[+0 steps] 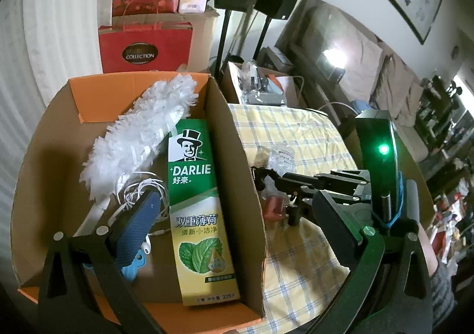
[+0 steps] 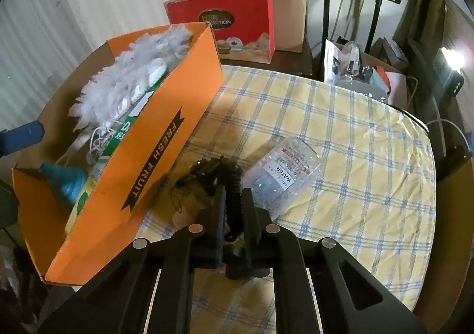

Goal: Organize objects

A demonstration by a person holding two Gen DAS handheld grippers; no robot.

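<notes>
The right gripper is clenched on a black coiled cord, ribbed and rubbery, held just above the yellow-and-blue checked tablecloth, beside a clear plastic bottle lying on its side. Left of it stands the orange cardboard box, holding a fluffy white duster, a glossy green toothpaste carton and tangled white earphones. The left gripper reaches over the box, its textured blue pad inside, jaws spread wide and empty.

I can't see my left gripper's right finger; the box wall hides the toothpaste.
</notes>
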